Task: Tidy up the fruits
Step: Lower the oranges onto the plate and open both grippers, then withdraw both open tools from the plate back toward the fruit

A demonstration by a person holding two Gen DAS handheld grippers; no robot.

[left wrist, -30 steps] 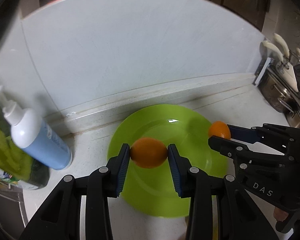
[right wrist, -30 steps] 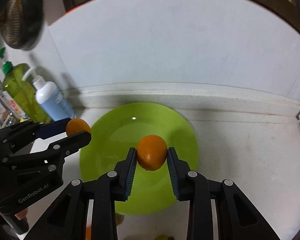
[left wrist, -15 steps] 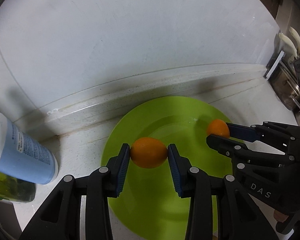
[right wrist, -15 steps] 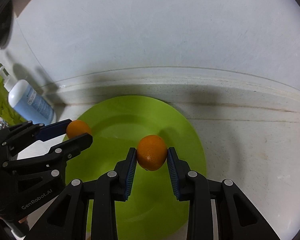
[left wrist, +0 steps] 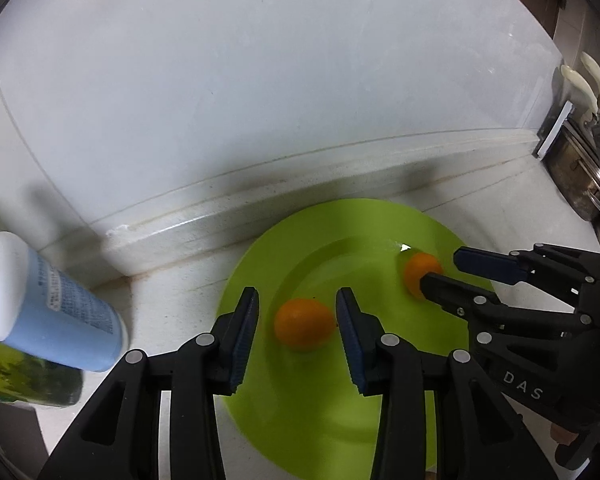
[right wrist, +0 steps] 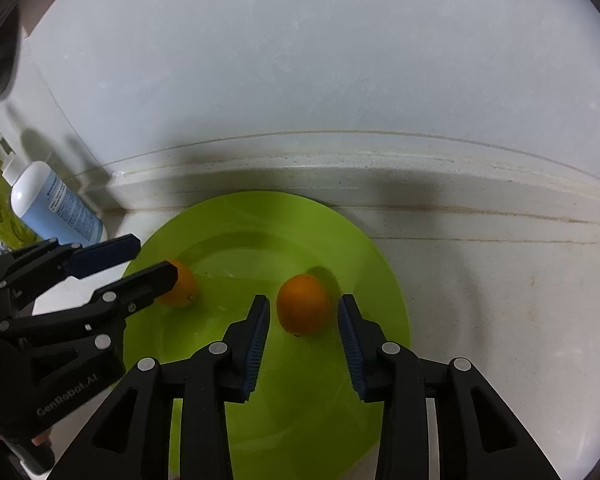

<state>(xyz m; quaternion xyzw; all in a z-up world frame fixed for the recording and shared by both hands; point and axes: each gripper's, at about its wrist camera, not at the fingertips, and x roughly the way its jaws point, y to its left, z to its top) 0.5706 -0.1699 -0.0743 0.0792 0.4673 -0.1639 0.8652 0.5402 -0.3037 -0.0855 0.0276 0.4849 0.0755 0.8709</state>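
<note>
Left wrist view: my left gripper (left wrist: pixel 296 330) just let go; jaws have just been opening. Small orange oval fruit (left wrist: pixel 304 329) was pinched, now sits loose between narrow-open pads on round lime-green plastic plate (left wrist: pixel 300 412). Its long side lies left to right.

Right wrist view: my right gripper (right wrist: pixel 303 338) opened a bit too. Rounder orange fruit (right wrist: pixel 303 310) sits free on plate, stem end up. Both fruits delivered; I guess only backing away is left.
</note>
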